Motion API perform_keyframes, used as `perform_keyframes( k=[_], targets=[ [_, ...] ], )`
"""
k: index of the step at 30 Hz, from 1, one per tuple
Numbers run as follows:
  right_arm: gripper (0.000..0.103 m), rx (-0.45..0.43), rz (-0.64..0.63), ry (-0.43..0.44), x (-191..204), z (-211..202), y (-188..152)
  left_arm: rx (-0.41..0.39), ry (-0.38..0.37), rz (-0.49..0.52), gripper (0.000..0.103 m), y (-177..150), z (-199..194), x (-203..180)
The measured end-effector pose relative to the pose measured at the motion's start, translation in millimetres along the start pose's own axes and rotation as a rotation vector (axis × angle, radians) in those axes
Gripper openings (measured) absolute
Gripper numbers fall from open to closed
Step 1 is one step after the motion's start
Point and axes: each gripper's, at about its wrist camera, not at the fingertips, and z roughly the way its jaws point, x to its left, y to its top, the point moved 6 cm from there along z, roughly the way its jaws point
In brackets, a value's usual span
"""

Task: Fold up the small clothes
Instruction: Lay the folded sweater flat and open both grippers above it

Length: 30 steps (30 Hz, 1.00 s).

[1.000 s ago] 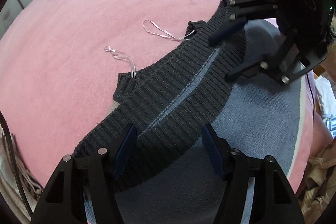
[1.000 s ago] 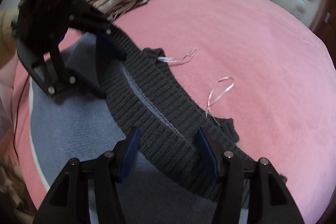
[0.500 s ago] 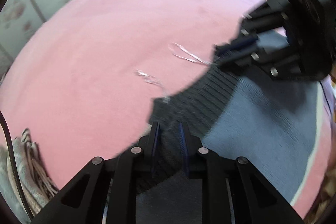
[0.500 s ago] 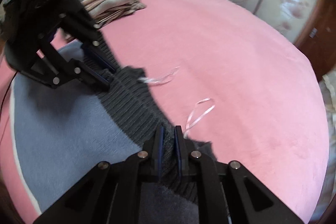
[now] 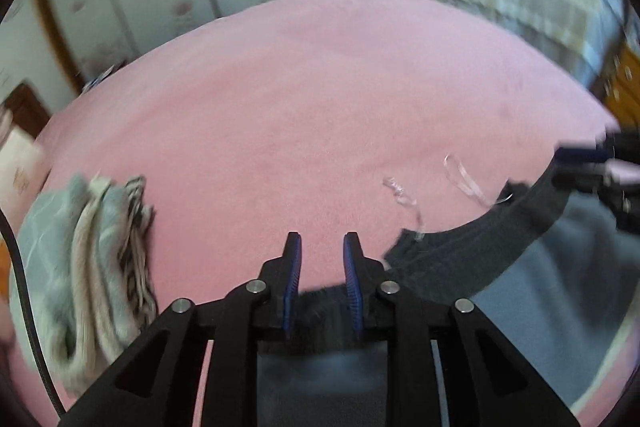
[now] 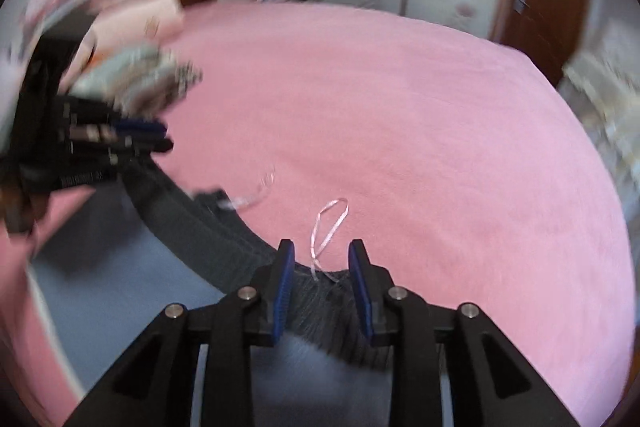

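Left wrist view, left to right: pile of folded clothes [image 5: 88, 267] at left edge on the pink bed cover [image 5: 320, 107]; my left claw [image 5: 320, 269] bottom centre, jaws easing apart, dark ribbed band of the garment [image 5: 460, 263] bunched between the blue pads, pads look to be still touching it; two thin loops of pink ribbon [image 5: 460, 179] lie on the cover just beyond the band; my right claw [image 5: 588, 167] at far right edge, blurred, on the same band.

Right wrist view: left claw at left, blurred; grey-blue body of the garment at lower left, dark band arcing to bottom centre; right claw [image 6: 322, 275] jaws also easing apart, band and a ribbon end sitting between the pads.

Handling, my guess: soft knit, light, limp, stretchy; it will sag between two holds and slip from a loose pinch; ribbed band is the thickest, grippiest part, so take it there, well apart, clear of the ribbons.
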Motion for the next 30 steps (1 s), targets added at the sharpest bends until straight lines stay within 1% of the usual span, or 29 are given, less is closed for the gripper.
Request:
perform_keyframes(
  k=[2,4,5,7,9,11,12,14,16,18,19,21,22,23,24,25,26,27,28,29,30],
  targets=[
    [0.028,0.009,0.069,0.034,6,-11,-10,0.003,-0.032,-0.104,0.024,-9,-17,-4],
    [0.028,0.024,0.089,0.050,21,-17,-23,0.010,-0.120,-0.228,0.026,-26,-31,-20],
    [0.028,0.033,0.084,0.054,28,-19,-30,0.019,-0.140,-0.257,0.027,-34,-35,-30],
    [0.028,0.039,0.060,0.083,52,-17,-40,0.017,-0.151,-0.310,0.027,-51,-35,-42],
    [0.028,0.059,0.042,0.096,72,-3,-46,0.035,-0.151,-0.375,0.027,-69,-28,-45],
    [0.028,0.079,0.045,0.107,79,7,-52,0.061,-0.123,-0.428,0.027,-85,-11,-38],
    [0.028,0.088,0.049,0.100,79,13,-54,0.072,-0.106,-0.446,0.027,-92,-3,-35],
    [0.028,0.100,0.061,0.068,68,16,-58,0.081,-0.085,-0.453,0.027,-98,7,-29],
    [0.024,0.110,0.088,0.042,49,20,-59,0.089,-0.057,-0.435,0.027,-98,14,-23],
    [0.004,0.115,0.117,0.039,29,19,-62,0.093,-0.020,-0.417,0.027,-97,14,-17],
    [0.000,0.117,0.126,0.023,17,15,-65,0.097,-0.010,-0.421,0.027,-97,16,-11],
    [0.000,0.117,0.137,-0.106,-15,10,-70,0.110,-0.013,-0.439,0.027,-93,24,-6],
    [0.000,0.115,0.155,-0.109,-27,7,-73,0.115,-0.020,-0.444,0.027,-94,25,-3],
    [0.000,0.116,0.183,-0.103,-40,4,-77,0.121,-0.011,-0.440,0.027,-94,26,-3],
    [0.000,0.125,0.204,-0.183,-59,0,-83,0.124,0.002,-0.426,0.027,-95,26,-1],
    [0.002,0.133,0.199,-0.271,-74,-4,-89,0.123,0.010,-0.415,0.027,-99,28,3],
    [0.003,0.135,0.202,-0.319,-87,-8,-95,0.123,0.018,-0.408,0.027,-100,32,7],
    [0.003,0.137,0.241,-0.316,-104,-12,-104,0.123,0.020,-0.395,0.027,-101,32,8],
    [0.000,0.135,0.280,-0.277,-113,-14,-110,0.123,0.022,-0.384,0.027,-102,33,9],
    [0.000,0.131,0.305,-0.244,-118,-17,-114,0.122,0.024,-0.379,0.027,-103,34,10],
    [0.000,0.123,0.317,-0.233,-121,-20,-117,0.122,0.026,-0.377,0.027,-103,36,12]
  ],
)
